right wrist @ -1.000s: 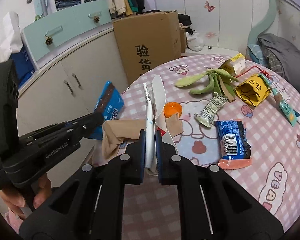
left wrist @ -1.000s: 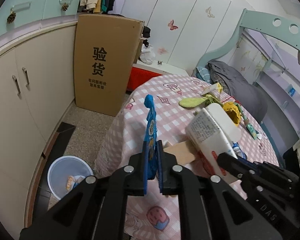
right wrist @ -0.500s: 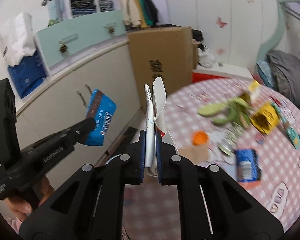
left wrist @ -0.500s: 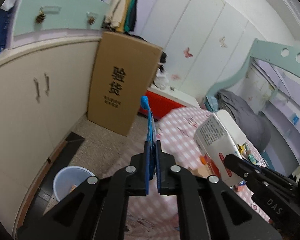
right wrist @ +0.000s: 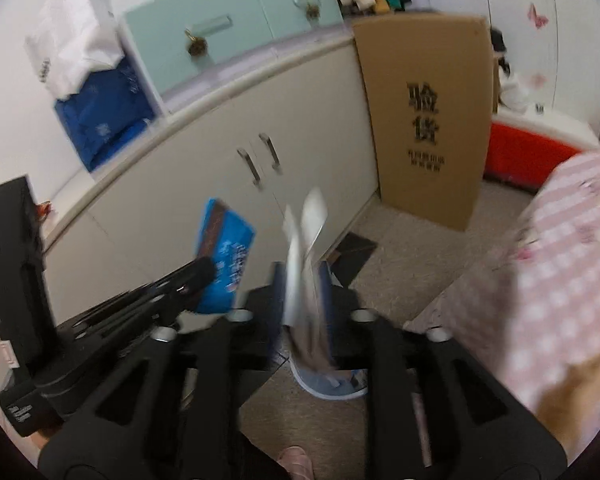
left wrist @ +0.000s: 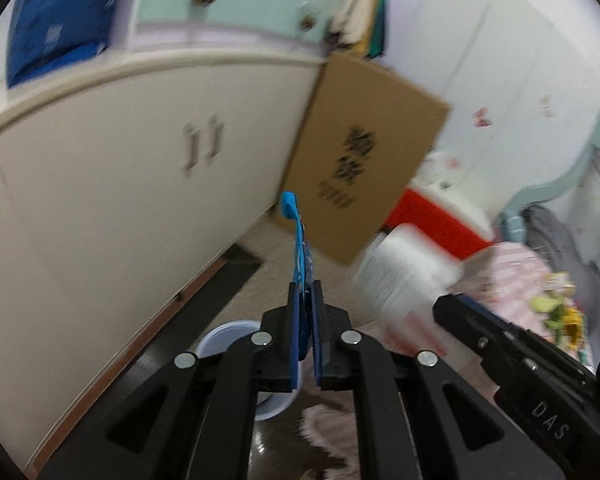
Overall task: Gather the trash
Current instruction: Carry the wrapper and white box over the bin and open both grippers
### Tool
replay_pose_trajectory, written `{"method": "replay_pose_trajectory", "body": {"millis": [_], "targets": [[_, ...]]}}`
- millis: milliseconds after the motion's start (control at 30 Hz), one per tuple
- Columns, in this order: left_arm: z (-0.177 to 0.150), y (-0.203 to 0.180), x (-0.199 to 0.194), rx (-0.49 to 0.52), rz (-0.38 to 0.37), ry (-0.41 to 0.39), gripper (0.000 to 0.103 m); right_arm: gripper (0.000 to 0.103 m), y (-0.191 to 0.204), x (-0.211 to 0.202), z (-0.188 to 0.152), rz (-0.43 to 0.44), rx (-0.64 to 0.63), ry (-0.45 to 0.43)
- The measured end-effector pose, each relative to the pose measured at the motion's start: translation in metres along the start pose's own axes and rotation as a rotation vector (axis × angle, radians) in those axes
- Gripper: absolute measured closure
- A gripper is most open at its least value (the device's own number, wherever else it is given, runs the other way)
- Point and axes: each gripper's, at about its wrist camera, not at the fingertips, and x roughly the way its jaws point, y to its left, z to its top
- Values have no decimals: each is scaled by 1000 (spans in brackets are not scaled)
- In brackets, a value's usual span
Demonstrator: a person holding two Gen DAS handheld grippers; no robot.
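Clamping a blue snack wrapper [left wrist: 300, 256] upright, the left gripper [left wrist: 305, 300] hangs above the bin [right wrist: 332, 384]. The right gripper [right wrist: 302, 280], marked "DAS", is opening, white carton [right wrist: 302, 264] loose between its jaws. The cardboard box [right wrist: 424, 120] reads "验货".

Both views are smeared by motion blur. The bin [left wrist: 236, 334] is mostly hidden behind the left hand-held gripper [left wrist: 306, 312], and what's inside can't be made out. The carton [right wrist: 306, 264] between the right hand-held gripper's [right wrist: 302, 292] opening jaws is too blurred to read. The counter [right wrist: 560, 280] is cut off at the right edge.
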Motion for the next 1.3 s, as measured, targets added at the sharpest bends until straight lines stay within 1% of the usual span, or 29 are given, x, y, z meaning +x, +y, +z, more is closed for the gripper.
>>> {"method": "replay_pose_trajectory", "body": {"millis": [33,133,200,333,633,800,1167,1200,1233,1267,1300], "targets": [[0,7,9,-4,16,29,97,54,0,10,-2,-4,5,9],[-6,28,33,-29,44,97,97,54,1,28,-10,-8,17,45],[-8,34,41,-30,57,122,97,53,3,34,-14,-27,3,57],[-12,36,51,-25,58,147,97,50,3,39,-19,-56,-9,65],[-14,16,52,16,63,143,97,48,-5,39,-19,-71,1,57],[-13,10,55,21,65,144,97,47,-11,39,-19,-77,17,53],[-7,4,68,27,88,153,95,45,-16,31,-16,-95,34,0],[-6,3,71,27,90,165,87,45,-17,31,-15,-103,38,-3],[-5,4,75,19,94,186,69,45,-20,30,-14,-106,46,-6],[-4,6,76,7,100,194,57,45,-23,30,-14,-99,58,-7],[-4,7,76,-1,101,188,40,45,-24,30,-13,-97,62,-5]]}}
